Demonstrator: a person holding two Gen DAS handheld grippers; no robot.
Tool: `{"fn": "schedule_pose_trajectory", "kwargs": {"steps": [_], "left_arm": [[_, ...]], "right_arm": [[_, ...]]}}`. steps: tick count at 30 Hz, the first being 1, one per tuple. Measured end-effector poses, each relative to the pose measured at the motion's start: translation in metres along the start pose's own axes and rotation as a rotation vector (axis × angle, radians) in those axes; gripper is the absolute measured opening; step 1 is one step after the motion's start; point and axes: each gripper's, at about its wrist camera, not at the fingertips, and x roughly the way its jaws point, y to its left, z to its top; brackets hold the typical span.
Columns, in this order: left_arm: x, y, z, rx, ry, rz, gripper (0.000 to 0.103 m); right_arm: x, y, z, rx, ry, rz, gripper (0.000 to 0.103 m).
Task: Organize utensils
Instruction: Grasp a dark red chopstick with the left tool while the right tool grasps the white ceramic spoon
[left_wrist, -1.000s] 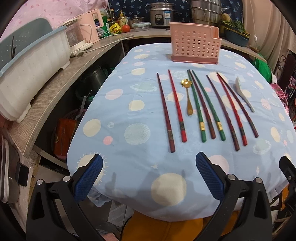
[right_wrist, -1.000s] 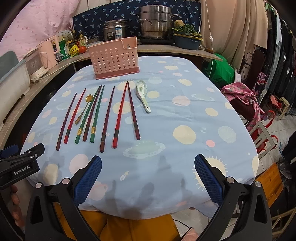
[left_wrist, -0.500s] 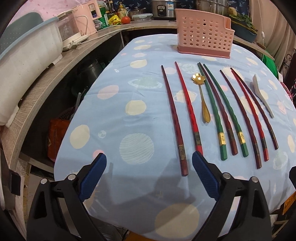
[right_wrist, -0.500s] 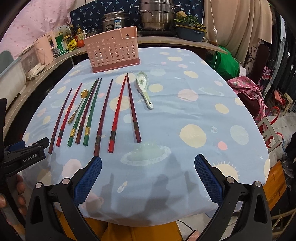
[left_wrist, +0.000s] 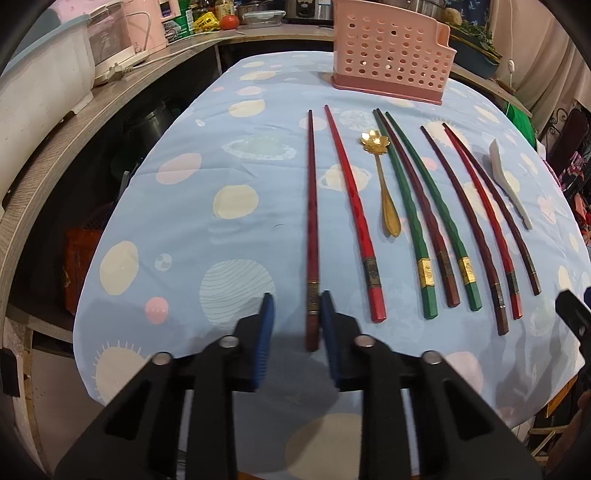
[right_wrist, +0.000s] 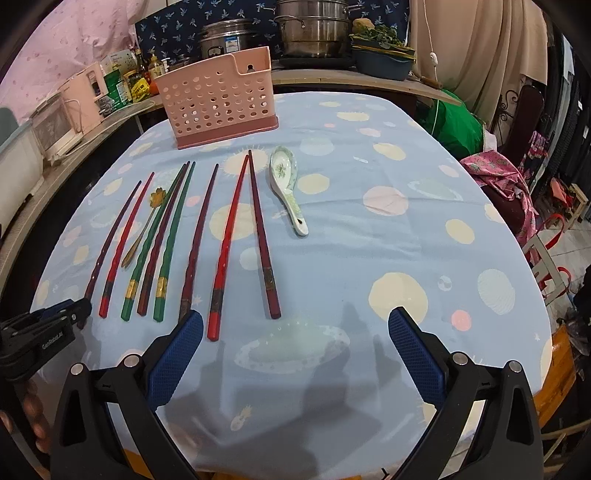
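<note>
Left gripper (left_wrist: 294, 308): my jaws have just been closing; the dark red chopstick (left_wrist: 312, 221), leftmost in the row, lies between them, right pad touching, left pad a gap away. Chopstick blurred; firm grip unclear. Right gripper (right_wrist: 295, 334): jaws wide apart, empty. Pink holder (left_wrist: 391, 51), upper centre, top cut off.

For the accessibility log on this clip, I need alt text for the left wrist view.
The left claw has just been closing around the near end of the leftmost dark red chopstick, which lies between its blue pads on a blue spotted tablecloth. To its right lie more red and green chopsticks, a gold spoon and a white spoon; a pink basket stands behind them.
</note>
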Motion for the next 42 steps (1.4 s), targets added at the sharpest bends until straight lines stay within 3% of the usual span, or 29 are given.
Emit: {"fn": "schedule_pose_trajectory", "kwargs": {"steps": [1,5,12,18,24,32,42], "left_arm": [[0.0,0.0,0.0,0.0,0.001,-0.003,0.008],[0.002,0.001,0.003,0.0,0.003,-0.01,0.008],[0.005,0.0,0.007,0.0,0.001,-0.003,0.008],[0.006,0.0,0.008,-0.002,0.001,-0.005,0.008],[0.006,0.0,0.009,0.0,-0.001,-0.005,0.008],[0.003,0.005,0.011,-0.022,0.003,-0.037,0.007],[-0.045,0.013,0.028,-0.038,-0.122,-0.068,0.007]], "right_arm": [[0.002,-0.001,0.003,0.002,-0.005,0.0,0.096],[0.013,-0.007,0.019,0.007,-0.031,0.005,0.088],[0.049,-0.013,0.043,0.014,-0.007,0.059,0.048],[0.074,-0.013,0.051,0.019,0.032,0.081,0.027],[0.079,-0.009,0.054,-0.009,0.013,0.077,0.015],[0.067,-0.004,0.053,-0.037,-0.006,0.09,0.01],[0.014,-0.006,0.073,-0.026,-0.113,0.112,0.009]]}}
